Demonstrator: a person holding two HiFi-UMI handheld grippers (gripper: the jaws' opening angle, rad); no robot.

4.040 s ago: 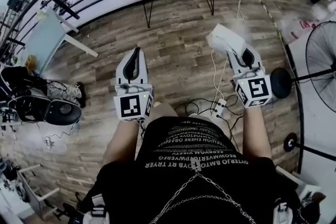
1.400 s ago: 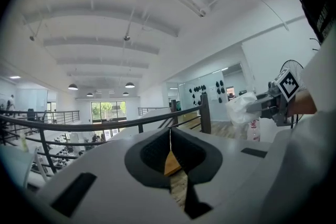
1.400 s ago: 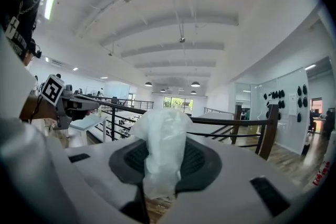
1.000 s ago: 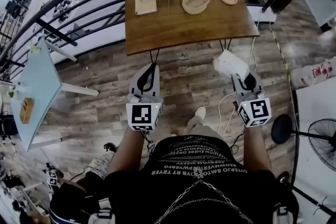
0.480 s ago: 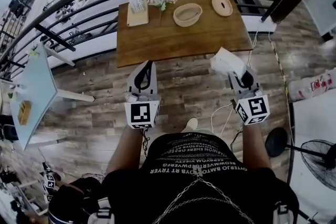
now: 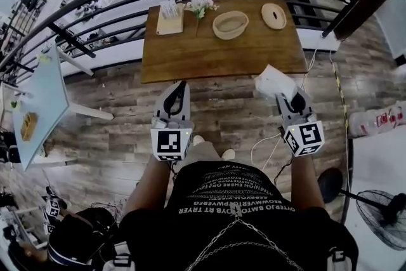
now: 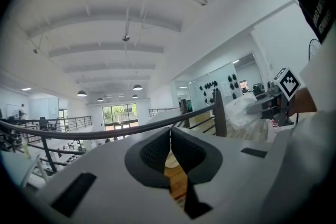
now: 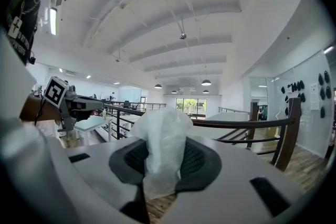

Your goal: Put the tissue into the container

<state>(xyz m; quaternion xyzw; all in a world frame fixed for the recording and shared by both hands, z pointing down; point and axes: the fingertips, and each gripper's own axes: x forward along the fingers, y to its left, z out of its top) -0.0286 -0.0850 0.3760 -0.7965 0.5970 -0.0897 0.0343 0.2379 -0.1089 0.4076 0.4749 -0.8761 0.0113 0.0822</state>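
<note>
Wooden table [image 6: 222,51] bears a woven bowl [image 6: 229,24]; right tongs [image 6: 288,97] clamp tissue [image 6: 273,81], left tongs [image 6: 179,91] closed.

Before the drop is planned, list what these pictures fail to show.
- Basket interior: head view, too small to judge contents.
- Round disc beside it: lid or mat, too small.
- White things on the tray: too small to identify.
- Table: right gripper view, hidden behind the tissue and right tongs.

Not much to read here tbh. The black shirt [image 6: 235,190] has a few rows of white capital lettering, upside down from the head camera and too small and warped to make out. The left marker cube [image 6: 170,143] and right marker cube [image 6: 303,138] only carry black-and-white square patterns, no letters.
</note>
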